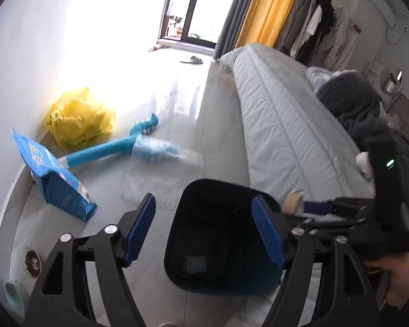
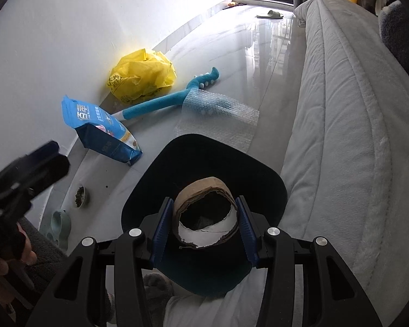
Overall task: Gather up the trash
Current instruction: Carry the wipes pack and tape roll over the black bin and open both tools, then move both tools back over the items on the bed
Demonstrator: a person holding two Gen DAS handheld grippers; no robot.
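My right gripper (image 2: pixel 203 227) has its fingers clamped on the torn brown cardboard tape-roll core (image 2: pixel 205 214), low centre of frame, directly over the dark round trash bin (image 2: pixel 204 160). I'd say the drop is next: keep the core centred over the opening, then part the fingers. My left gripper (image 1: pixel 204 229) has fingers apart, empty, beside the bin. Clear bubble wrap sheet (image 2: pixel 218 117) lies mid-frame on the floor.

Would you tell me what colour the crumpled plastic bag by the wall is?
Yellow plastic bag, with dark print; clearest in the right wrist view.
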